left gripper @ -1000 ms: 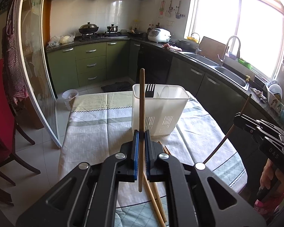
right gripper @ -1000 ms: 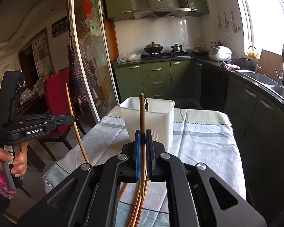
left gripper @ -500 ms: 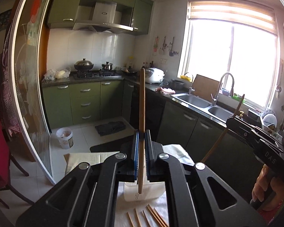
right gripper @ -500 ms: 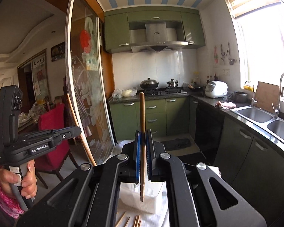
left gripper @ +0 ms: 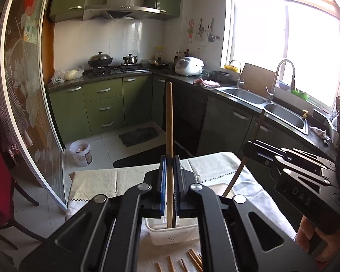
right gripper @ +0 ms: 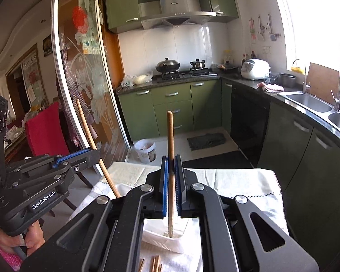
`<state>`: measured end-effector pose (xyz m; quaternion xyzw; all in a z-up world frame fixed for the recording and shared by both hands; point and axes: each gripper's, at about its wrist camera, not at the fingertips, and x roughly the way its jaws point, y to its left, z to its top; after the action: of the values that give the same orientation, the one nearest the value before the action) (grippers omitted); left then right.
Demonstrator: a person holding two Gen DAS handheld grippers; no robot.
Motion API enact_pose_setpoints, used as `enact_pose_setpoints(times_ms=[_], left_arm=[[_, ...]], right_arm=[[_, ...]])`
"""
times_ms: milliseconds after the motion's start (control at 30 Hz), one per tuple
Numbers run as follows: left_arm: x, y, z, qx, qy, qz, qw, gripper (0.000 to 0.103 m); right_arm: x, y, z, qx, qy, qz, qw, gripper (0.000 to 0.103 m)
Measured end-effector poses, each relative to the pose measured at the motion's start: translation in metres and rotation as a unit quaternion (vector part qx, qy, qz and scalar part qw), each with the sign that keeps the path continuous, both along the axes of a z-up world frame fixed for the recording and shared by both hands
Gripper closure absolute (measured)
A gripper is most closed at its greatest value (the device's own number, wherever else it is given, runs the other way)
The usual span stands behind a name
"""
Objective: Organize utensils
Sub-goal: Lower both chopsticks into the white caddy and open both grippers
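My left gripper is shut on a wooden chopstick held upright, its lower tip inside the white utensil basket below. My right gripper is shut on another wooden chopstick, also upright, its lower tip over or in the same basket. Each gripper shows in the other's view: the right one to the right, the left one to the left. Several loose chopsticks lie on the tablecloth in front of the basket.
The table has a pale cloth. A green kitchen counter with stove, rice cooker and sinks runs behind and to the right. A glass sliding door and red chair stand at left.
Both grippers have risen and tilted up from a low view over the table, then come down over the basket; the chopstick tips now reach into it.
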<state>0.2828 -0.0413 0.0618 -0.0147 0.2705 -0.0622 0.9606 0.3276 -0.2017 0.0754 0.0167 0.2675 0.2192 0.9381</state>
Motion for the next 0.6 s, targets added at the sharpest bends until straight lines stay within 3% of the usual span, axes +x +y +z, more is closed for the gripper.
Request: enact_pose_setpoints(times_ms=[200,333,433,533,600], left_arm=[[-0.002,0.003,-0.018,0.004,0.029,0.001,0.9996,0.096],[-0.017,0.010,-0.015,-0.010,0.030,0.005,0.9995,0.076],[-0.036,0.017,-0.016,-0.011,0.043,0.007,0.9990,0.076],[-0.052,0.022,-0.033,-0.003,0.087,0.019,0.9960,0.065],[-0.058,0.025,-0.058,0.000,0.139,0.022,0.9900,0.065]], right_arm=[[-0.004,0.002,-0.020,0.000,0.018,0.006,1.000,0.092],[-0.027,-0.007,-0.013,0.006,0.003,0.007,1.000,0.091],[-0.056,-0.020,-0.011,0.014,-0.009,0.010,1.000,0.091],[-0.086,-0.039,-0.023,0.015,-0.001,0.007,1.000,0.085],[-0.106,-0.053,-0.037,0.017,0.009,-0.001,1.000,0.085]])
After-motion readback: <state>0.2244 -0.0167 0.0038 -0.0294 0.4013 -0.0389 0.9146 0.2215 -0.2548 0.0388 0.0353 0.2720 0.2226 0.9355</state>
